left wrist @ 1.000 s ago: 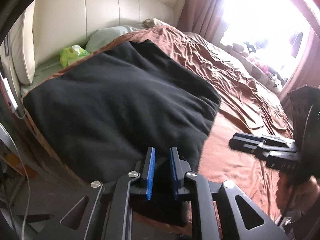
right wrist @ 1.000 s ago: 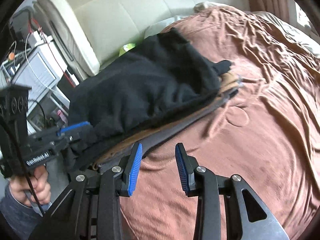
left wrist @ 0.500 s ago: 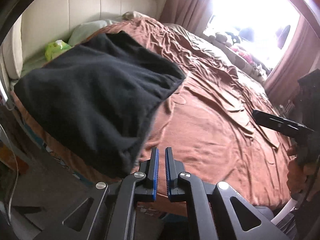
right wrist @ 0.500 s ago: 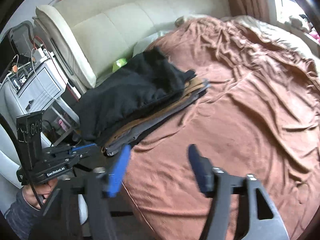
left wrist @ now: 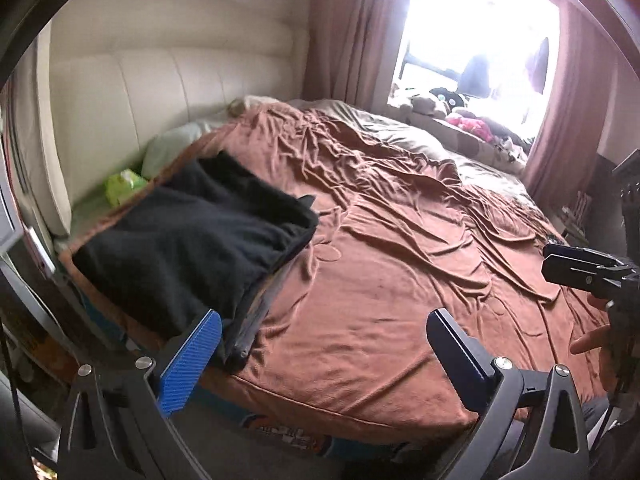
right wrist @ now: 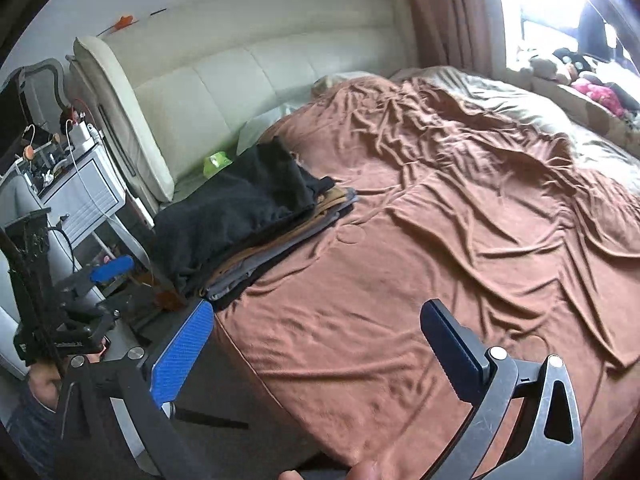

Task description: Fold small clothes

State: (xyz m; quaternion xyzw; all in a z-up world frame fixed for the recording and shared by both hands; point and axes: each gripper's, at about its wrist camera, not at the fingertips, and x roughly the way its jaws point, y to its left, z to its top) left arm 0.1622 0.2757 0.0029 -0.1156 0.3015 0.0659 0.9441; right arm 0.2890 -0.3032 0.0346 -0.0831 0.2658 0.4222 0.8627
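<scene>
Left wrist view: the left gripper (left wrist: 324,354) is opening wide, with nothing between its jaws; the black folded garment (left wrist: 192,240) lies ahead to its left on the brown bedsheet (left wrist: 400,260).

Right wrist view: the right gripper (right wrist: 316,348) is also opening and holds nothing (only sheet shows between its jaws); the clothes stack (right wrist: 256,216) sits ahead-left.

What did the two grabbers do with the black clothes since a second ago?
Both pulled back from the bed, and their jaws are opening wide with nothing between them. The left gripper was shut at the black garment's near edge; now it is clear of it. The right gripper backed away too. The black garment stays on the folded stack, and the brown bedspread is unchanged.
</scene>
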